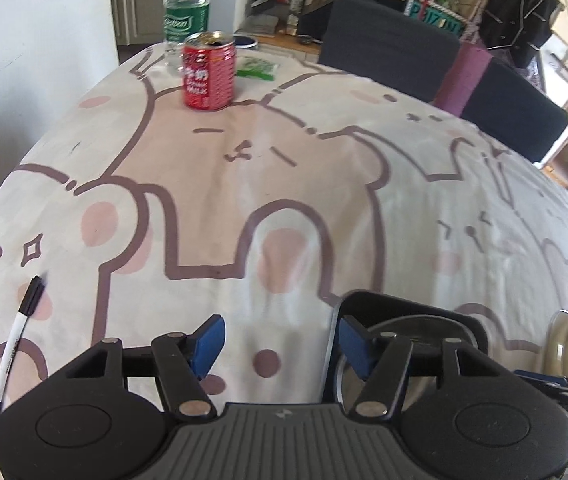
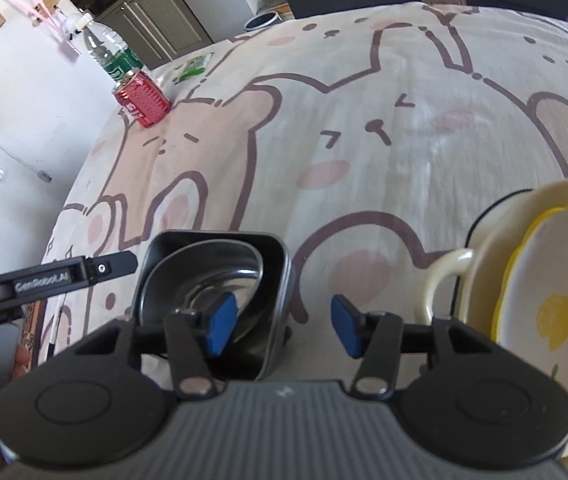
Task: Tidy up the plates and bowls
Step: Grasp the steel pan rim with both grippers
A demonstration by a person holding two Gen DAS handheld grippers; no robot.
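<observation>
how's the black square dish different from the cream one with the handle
The black square dish is dark, squarish with rounded corners, and holds a shiny metal bowl; the cream dish is pale, round, has a loop handle, and holds a yellow-rimmed lemon plate. The black dish sits left, the cream one right. Both rest on the tablecloth with other dishware nested inside.

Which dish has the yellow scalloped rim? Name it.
The white lemon-print plate, at the right gripper's right. It lies inside the plain cream handled dish; the round metal bowl sits in a dark square container.
</observation>
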